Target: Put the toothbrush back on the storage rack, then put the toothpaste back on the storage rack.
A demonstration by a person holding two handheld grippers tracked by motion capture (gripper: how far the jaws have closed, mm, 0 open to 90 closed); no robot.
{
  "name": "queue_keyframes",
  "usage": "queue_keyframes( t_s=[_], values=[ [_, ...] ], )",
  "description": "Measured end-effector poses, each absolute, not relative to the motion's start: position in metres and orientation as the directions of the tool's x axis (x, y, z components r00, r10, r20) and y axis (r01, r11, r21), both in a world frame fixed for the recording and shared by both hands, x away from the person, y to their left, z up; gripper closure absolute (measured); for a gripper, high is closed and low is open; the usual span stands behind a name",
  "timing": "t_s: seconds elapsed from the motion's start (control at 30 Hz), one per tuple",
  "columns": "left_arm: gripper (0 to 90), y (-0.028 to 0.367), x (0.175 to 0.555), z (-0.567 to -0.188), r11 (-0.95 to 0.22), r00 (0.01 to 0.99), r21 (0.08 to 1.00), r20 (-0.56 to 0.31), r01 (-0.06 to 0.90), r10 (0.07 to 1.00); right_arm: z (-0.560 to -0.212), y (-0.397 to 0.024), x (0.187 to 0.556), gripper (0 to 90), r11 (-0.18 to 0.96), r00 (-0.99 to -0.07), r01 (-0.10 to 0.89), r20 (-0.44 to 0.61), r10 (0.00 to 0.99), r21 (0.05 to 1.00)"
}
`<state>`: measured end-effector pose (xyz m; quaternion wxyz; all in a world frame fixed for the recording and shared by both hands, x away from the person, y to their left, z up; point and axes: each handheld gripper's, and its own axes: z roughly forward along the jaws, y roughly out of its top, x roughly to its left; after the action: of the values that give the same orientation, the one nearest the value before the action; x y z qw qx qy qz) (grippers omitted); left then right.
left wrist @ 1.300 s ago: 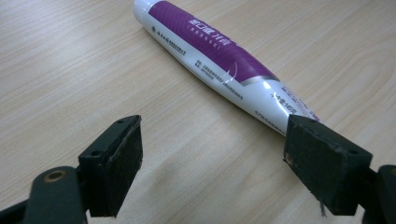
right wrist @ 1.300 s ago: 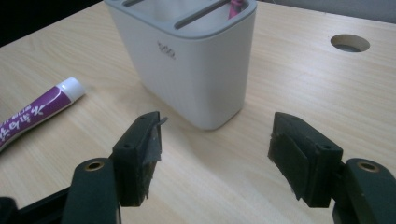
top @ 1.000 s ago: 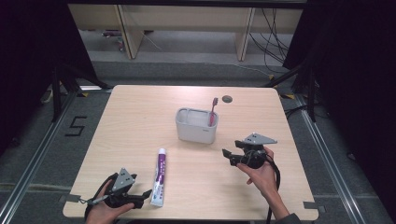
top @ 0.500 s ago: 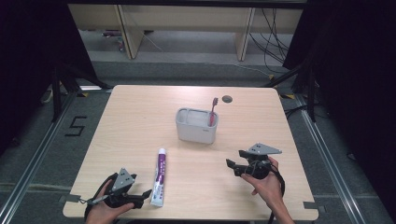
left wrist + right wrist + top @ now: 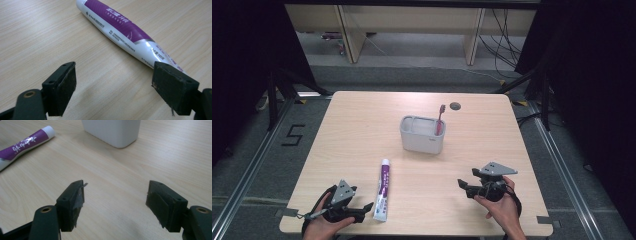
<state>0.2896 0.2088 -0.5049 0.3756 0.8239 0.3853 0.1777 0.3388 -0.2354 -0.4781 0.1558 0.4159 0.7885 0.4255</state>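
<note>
A white and purple toothpaste tube (image 5: 383, 190) (image 5: 130, 32) (image 5: 22, 142) lies flat near the table's front left, cap pointing away. My left gripper (image 5: 364, 212) (image 5: 113, 75) rests open just left of the tube's crimped end, and its right jaw is close beside that end. A white holder (image 5: 422, 134) (image 5: 112, 131) stands mid-table with a red toothbrush (image 5: 440, 119) upright in its right corner. At the front right, my right gripper (image 5: 463, 188) (image 5: 115, 192) points left toward the tube. It is open over bare wood, its jaws have just been opening, and nothing is between them.
The wooden table (image 5: 362, 125) has a small round hole (image 5: 455, 106) near its back edge. Both hands sit close to the front edge. Metal floor rails run along both sides of the table.
My right hand has drawn back from beside the holder toward the table's front edge and sunk a little. The left hand and the tube have not moved.
</note>
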Motion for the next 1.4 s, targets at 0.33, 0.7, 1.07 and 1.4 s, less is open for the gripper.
queue_keyframes(
  t_s=[0.33,0.7,1.07,1.4],
  values=[
    [19.1,0.210,0.289,-0.506,-0.420,0.631,0.749,0.002,0.513,0.776,-0.486,-0.237,0.320,29.0,0.338,-0.628,0.528,0.090,0.773,0.779],
    [19.1,0.210,0.289,-0.506,-0.424,0.633,0.748,0.007,0.510,0.774,-0.490,-0.244,0.306,24.9,0.357,-0.629,0.548,0.090,0.772,0.757],
    [19.1,0.213,0.289,-0.504,-0.432,0.635,0.745,0.013,0.509,0.772,-0.491,-0.249,0.297,24.4,0.363,-0.636,0.542,0.088,0.767,0.758],
    [30.2,0.214,0.289,-0.502,-0.404,0.633,0.779,0.012,0.479,0.774,-0.492,-0.251,0.297,25.1,0.369,-0.631,0.547,0.080,0.772,0.751]
  ],
)
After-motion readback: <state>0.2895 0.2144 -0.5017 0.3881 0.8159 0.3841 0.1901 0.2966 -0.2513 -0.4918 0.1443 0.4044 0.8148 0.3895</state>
